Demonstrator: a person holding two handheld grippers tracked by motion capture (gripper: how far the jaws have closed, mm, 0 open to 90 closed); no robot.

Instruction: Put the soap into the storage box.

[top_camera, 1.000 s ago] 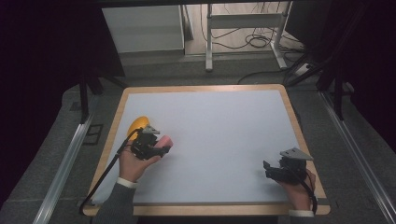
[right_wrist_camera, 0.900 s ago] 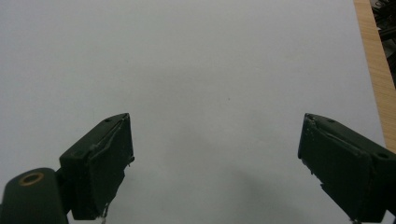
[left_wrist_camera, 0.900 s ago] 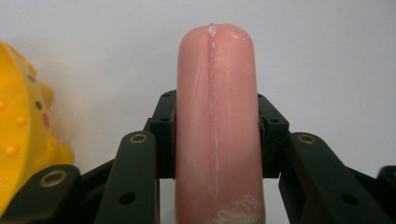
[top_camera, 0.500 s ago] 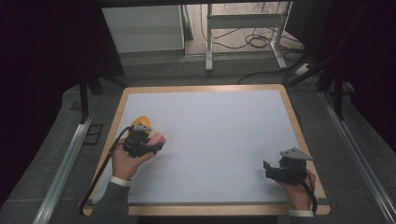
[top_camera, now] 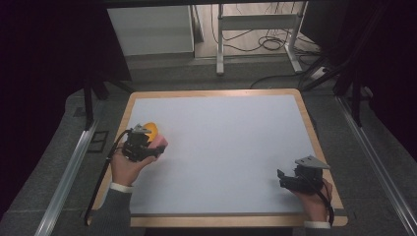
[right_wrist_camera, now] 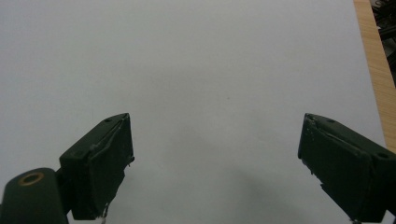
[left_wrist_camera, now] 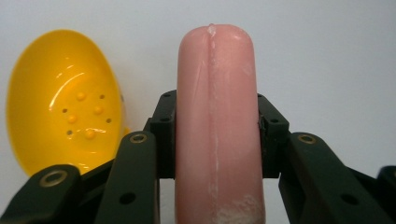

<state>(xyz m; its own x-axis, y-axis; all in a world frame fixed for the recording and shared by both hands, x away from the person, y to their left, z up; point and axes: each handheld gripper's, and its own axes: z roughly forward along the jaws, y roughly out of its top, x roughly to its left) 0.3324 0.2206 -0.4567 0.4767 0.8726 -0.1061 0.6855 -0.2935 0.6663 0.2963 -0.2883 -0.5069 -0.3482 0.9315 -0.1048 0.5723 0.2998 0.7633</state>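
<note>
Two tongs: left gripper point(left_wrist_camera: 215, 140) clamped on a pink sausage point(left_wrist_camera: 215, 116), yellow scoop point(left_wrist_camera: 65, 98) just beside; right gripper point(right_wrist_camera: 215, 163) wide open, empty. Risk: the smooth sausage may slip out.

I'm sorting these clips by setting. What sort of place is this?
Probably a lab or recording workspace, not a home: a bare white table with a wooden rim, dark curtains around it, metal rails on grey carpet, and loose cables under a desk frame behind.
</note>
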